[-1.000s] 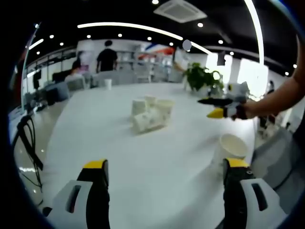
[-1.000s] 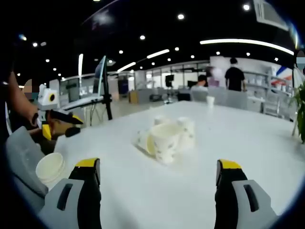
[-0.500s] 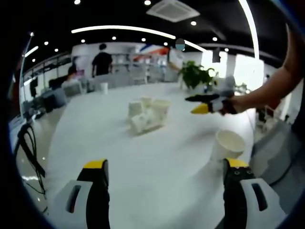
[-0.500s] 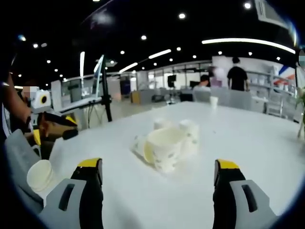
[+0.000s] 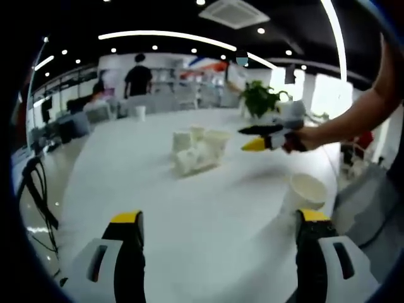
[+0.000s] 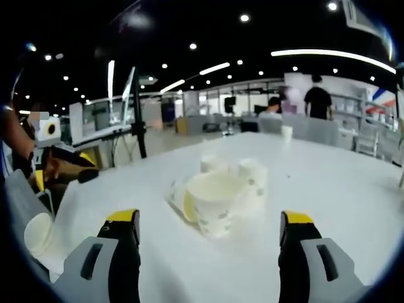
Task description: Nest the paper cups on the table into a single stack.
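A: What is changing just now?

B: The right gripper (image 6: 209,237) is closing in on the pile of paper cups (image 6: 218,192). In the right gripper view the pile is sitting larger and lower in the middle of the frame than it was a second ago, now just above the gap between the jaws. The left gripper view is showing the same thing from the side: the right gripper (image 5: 257,137) is reaching further toward the centre of the frame, near the pile of paper cups (image 5: 199,150).

A: Are the tongs gripping anything?

B: No. The right gripper's jaws are standing wide apart with nothing between them. The left gripper (image 5: 219,246) is likewise spread and empty, hanging back over the bare table (image 5: 189,214).

A: And the lone cup?

B: The single cup (image 5: 305,192) is standing upright at the right of the left gripper view, just above that gripper's right jaw, well apart from the pile. In the right gripper view it is sitting at the lower left edge.

A: So where does that leave the task?

B: I judge it is barely begun: no cup is nested yet, and the right gripper is lining up for a first pick from the pile.
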